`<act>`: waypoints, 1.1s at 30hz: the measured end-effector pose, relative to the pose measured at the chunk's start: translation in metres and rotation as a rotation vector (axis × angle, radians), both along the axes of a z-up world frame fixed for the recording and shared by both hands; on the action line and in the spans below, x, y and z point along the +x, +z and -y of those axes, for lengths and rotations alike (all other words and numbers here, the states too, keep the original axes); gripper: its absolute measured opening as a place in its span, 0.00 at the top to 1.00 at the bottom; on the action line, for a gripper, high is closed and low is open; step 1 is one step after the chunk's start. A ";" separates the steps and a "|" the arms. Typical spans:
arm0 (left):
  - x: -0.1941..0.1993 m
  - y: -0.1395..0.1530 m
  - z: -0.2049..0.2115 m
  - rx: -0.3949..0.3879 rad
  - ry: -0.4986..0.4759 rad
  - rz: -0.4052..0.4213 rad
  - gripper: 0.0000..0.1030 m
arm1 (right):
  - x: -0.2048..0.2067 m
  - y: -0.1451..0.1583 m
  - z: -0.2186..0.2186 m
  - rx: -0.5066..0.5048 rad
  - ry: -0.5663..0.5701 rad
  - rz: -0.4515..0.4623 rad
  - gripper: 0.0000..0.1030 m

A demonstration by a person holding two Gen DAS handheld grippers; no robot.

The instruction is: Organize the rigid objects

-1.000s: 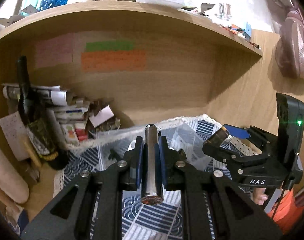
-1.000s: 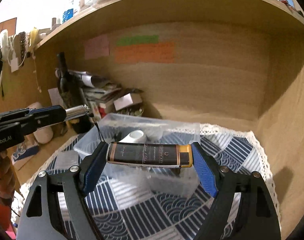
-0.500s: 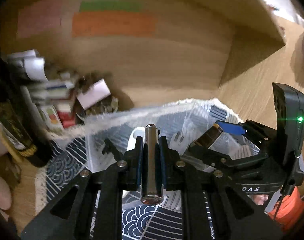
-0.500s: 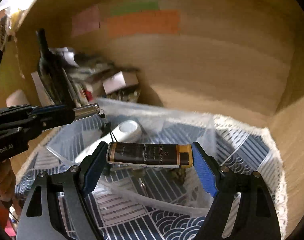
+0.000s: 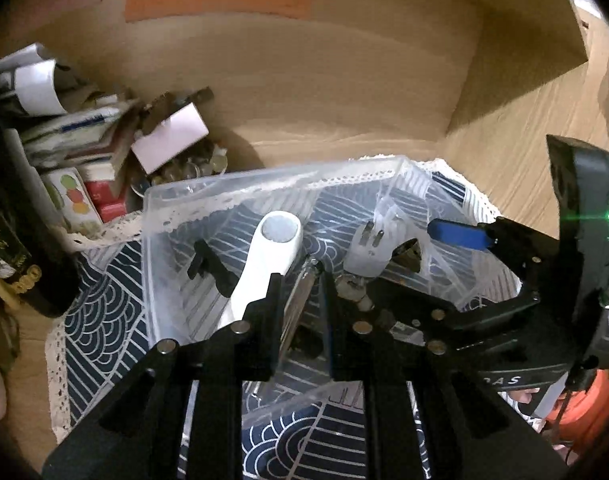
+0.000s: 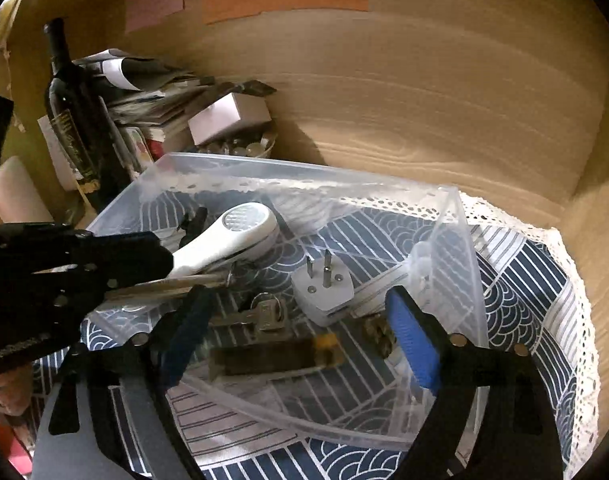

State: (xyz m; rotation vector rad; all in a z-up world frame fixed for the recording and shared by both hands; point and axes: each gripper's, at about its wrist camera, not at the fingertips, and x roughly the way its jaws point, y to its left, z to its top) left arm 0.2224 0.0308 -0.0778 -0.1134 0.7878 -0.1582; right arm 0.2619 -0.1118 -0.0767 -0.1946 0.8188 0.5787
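A clear plastic box on a blue patterned cloth holds a white handheld device, a white plug adapter, keys and a black clip. My right gripper hangs over the box with its jaws opening. The brown tube with a gold end lies blurred on the box floor below them, touching neither blue pad. My left gripper is also over the box, jaws opening. The silver metal cylinder sits tilted and loose between its fingers, leaning on the left one.
A dark wine bottle stands at the left, beside stacked papers and small boxes and a bowl of small round things. Wooden shelf walls close in behind and on the right. The lace-edged cloth reaches past the box.
Both grippers came down and forward over the box. The right jaws widened and the brown tube dropped into the box. The cylinder in the left jaws went from straight to tilted.
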 end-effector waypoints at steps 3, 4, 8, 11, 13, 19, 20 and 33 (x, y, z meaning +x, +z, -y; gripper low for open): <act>-0.009 0.011 0.000 0.010 0.016 0.029 0.73 | -0.001 0.004 0.002 0.007 0.008 0.006 0.14; -0.013 0.014 0.000 0.013 0.023 0.041 0.70 | -0.004 0.008 0.003 0.008 0.007 0.018 0.14; -0.031 0.032 0.002 0.015 0.042 0.097 0.64 | -0.015 0.025 0.015 0.035 0.002 0.063 0.12; -0.050 0.048 0.006 0.019 0.060 0.155 0.51 | -0.027 0.042 0.026 0.071 -0.014 0.103 0.08; -0.064 0.060 0.011 0.030 0.067 0.200 0.47 | -0.036 0.052 0.032 0.094 -0.020 0.130 0.07; -0.106 0.087 0.026 0.045 0.095 0.310 0.26 | -0.075 0.086 0.055 0.161 -0.030 0.232 0.02; -0.112 0.091 0.029 0.053 0.102 0.330 0.19 | -0.082 0.091 0.059 0.173 -0.033 0.250 0.00; -0.171 0.114 0.051 0.078 0.173 0.474 0.00 | -0.146 0.128 0.084 0.239 -0.012 0.404 0.00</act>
